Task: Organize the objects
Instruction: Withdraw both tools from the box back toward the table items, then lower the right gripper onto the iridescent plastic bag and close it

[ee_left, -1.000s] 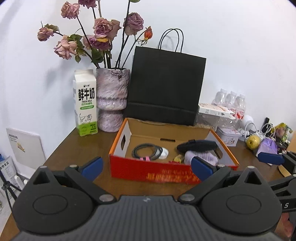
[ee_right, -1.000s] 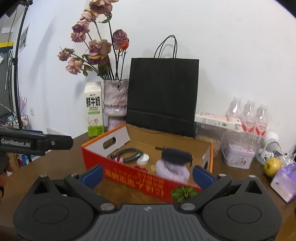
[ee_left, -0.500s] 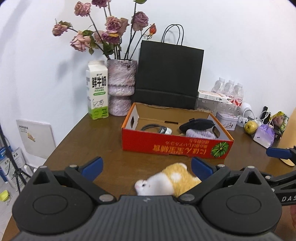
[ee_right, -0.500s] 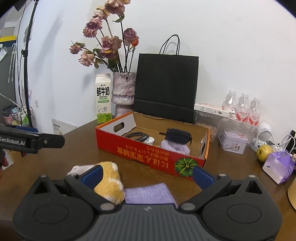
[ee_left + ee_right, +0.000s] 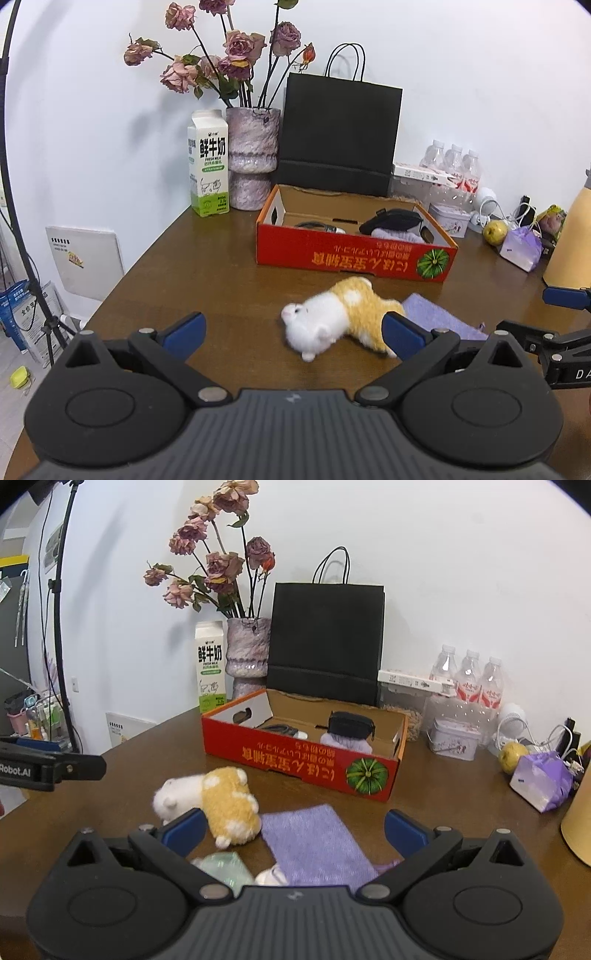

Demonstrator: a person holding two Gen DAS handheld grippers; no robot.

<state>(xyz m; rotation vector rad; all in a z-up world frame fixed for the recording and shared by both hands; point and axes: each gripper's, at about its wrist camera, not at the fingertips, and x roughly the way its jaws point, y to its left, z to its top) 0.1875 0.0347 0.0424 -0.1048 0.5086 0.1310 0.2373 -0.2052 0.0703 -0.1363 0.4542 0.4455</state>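
Note:
A red cardboard box (image 5: 354, 254) stands open on the brown table and shows in the right wrist view too (image 5: 295, 757). It holds a black pouch (image 5: 393, 220), a cable and a purple item. A white and orange plush toy (image 5: 340, 314) lies in front of the box, next to a purple cloth (image 5: 314, 842). The toy also shows in the right wrist view (image 5: 218, 801). My left gripper (image 5: 293, 334) is open and empty, just short of the toy. My right gripper (image 5: 293, 829) is open and empty, above the cloth. A pale green item (image 5: 221, 869) lies by its left finger.
A milk carton (image 5: 207, 164), a vase of dried roses (image 5: 252, 158) and a black paper bag (image 5: 338, 134) stand behind the box. Water bottles (image 5: 469, 679), a tin (image 5: 456, 734), an apple (image 5: 512, 755) and a purple pack (image 5: 541, 781) crowd the right. The table edge runs along the left.
Both grippers have pulled back from the box toward the table's near side. The plush toy, the purple cloth and the green item have come into view in front of them.

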